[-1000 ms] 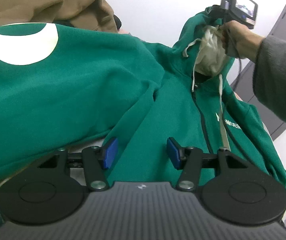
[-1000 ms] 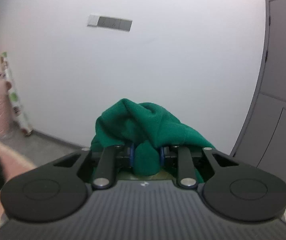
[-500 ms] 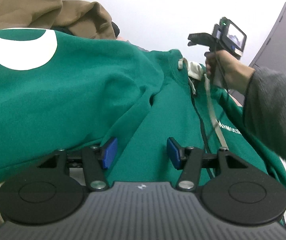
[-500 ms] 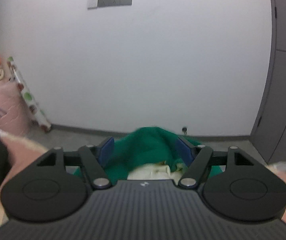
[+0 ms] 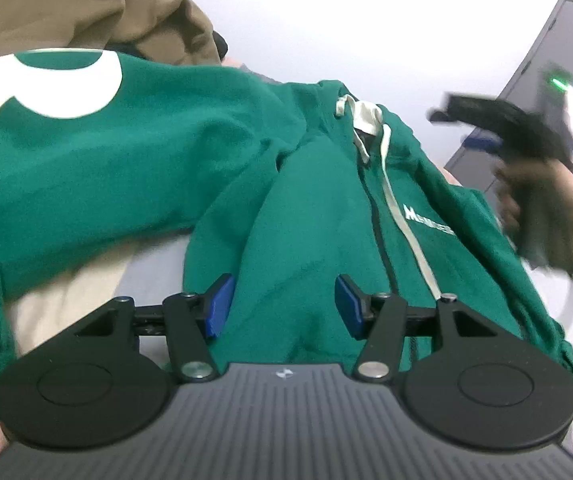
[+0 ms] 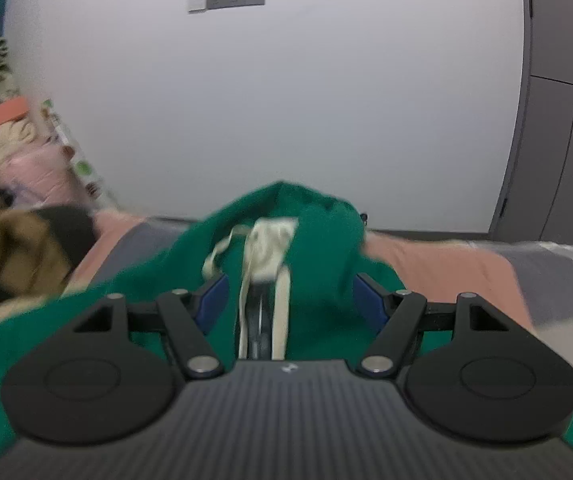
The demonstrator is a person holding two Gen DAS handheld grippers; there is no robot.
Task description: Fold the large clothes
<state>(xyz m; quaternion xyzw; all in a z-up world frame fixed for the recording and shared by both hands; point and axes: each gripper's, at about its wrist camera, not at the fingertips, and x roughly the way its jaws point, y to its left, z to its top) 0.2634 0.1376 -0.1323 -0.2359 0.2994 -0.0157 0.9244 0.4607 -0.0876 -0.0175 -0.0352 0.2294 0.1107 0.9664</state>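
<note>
Though rumpled, one green hoodie (image 5: 310,216)

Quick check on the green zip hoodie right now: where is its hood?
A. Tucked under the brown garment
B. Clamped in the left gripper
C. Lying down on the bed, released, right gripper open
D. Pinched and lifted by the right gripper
C: the hood lies slumped on the bed, and the right gripper stands open with its blue fingers clear of the cloth.
</note>
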